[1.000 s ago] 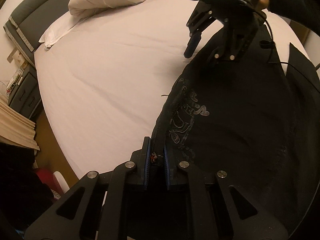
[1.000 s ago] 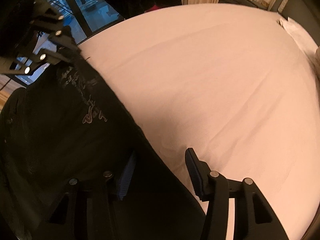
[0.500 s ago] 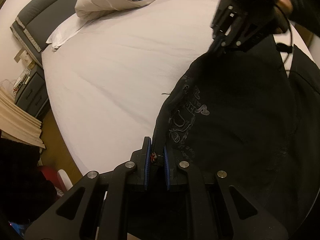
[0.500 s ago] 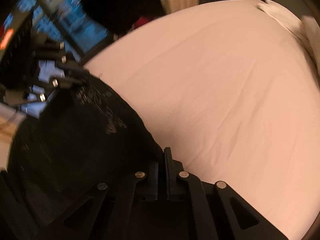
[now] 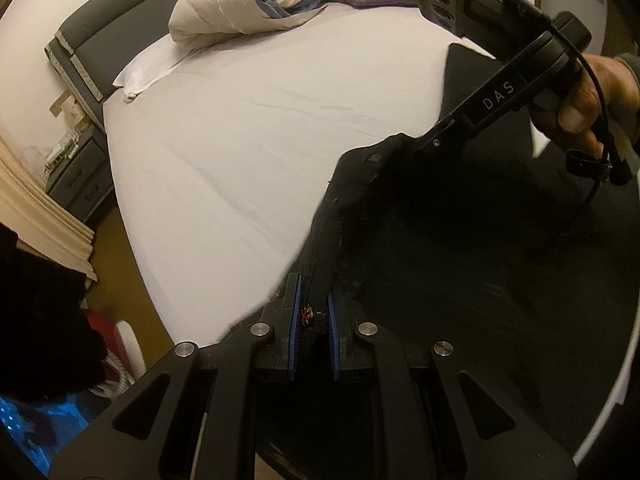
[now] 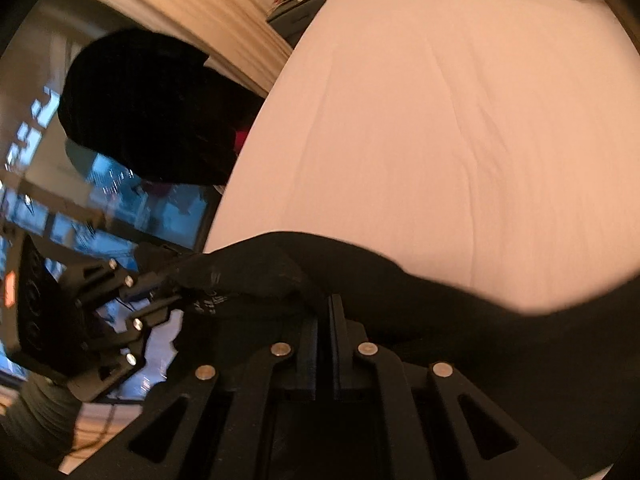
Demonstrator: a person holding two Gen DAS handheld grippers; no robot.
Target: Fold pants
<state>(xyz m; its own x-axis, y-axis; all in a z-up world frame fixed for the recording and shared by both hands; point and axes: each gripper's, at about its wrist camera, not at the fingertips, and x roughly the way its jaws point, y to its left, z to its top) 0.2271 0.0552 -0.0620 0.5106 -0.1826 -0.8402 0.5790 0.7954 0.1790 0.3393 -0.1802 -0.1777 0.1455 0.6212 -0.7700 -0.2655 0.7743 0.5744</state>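
Observation:
The black pants (image 5: 460, 248) hang lifted over the right side of the white bed (image 5: 260, 140). My left gripper (image 5: 314, 312) is shut on one corner of their edge, near a small red button. My right gripper (image 6: 324, 320) is shut on the other corner of the pants (image 6: 400, 292); in the left wrist view its body (image 5: 492, 96) reaches in from the upper right, its fingertips hidden in the cloth. The left gripper also shows in the right wrist view (image 6: 160, 296), pinching the stretched edge.
A crumpled duvet (image 5: 248, 4) and a pillow (image 5: 148, 68) lie at the head of the bed. A grey nightstand (image 5: 76, 176) and a beige curtain (image 5: 44, 220) stand to the left. A dark shape (image 6: 152, 108) and a window (image 6: 80, 216) are beyond the bed's edge.
My right gripper closed on the pants edge, then lifted and tilted. Both grippers have raised the pants off the bed, and the printed area no longer shows.

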